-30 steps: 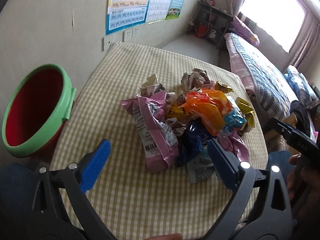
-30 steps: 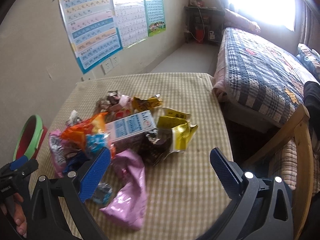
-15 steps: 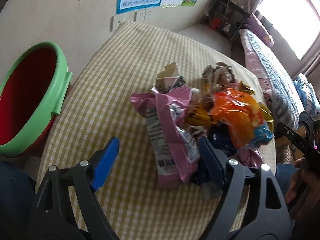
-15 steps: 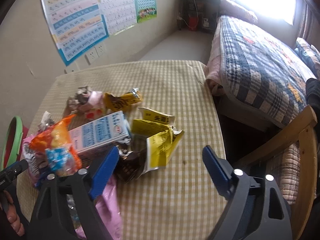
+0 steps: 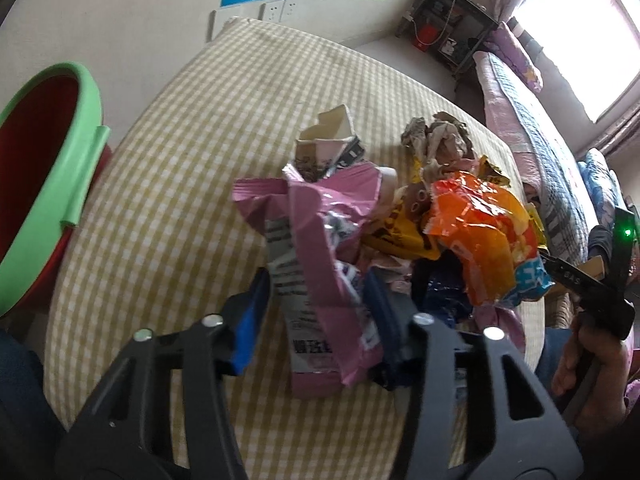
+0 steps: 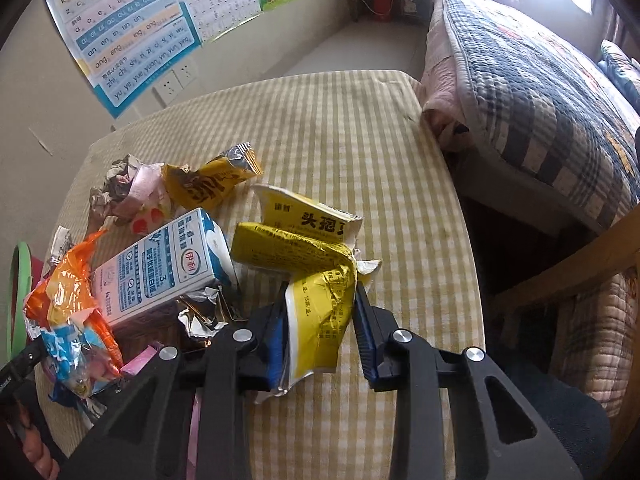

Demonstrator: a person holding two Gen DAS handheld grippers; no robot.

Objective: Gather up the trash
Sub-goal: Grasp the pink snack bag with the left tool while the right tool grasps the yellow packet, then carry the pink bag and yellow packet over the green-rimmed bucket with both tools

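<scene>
A heap of trash lies on the checked tablecloth (image 5: 192,152). In the left wrist view my left gripper (image 5: 316,316) is closing around a pink snack wrapper (image 5: 320,248), with a blue pad on each side of it. An orange bag (image 5: 480,232) and crumpled paper (image 5: 436,140) lie to its right. In the right wrist view my right gripper (image 6: 320,328) is shut on a yellow wrapper (image 6: 320,304). A white and blue milk carton (image 6: 168,268) lies to the left of it, beside the orange bag (image 6: 68,300).
A red bin with a green rim (image 5: 44,184) stands left of the table; its rim also shows in the right wrist view (image 6: 16,300). A bed (image 6: 532,80) lies to the right, with a wooden chair (image 6: 568,272) near it. Posters hang on the wall (image 6: 132,32).
Both grippers moved forward and down into the heap and narrowed. The left jaws came in around the pink wrapper, the right jaws closed on the yellow wrapper.
</scene>
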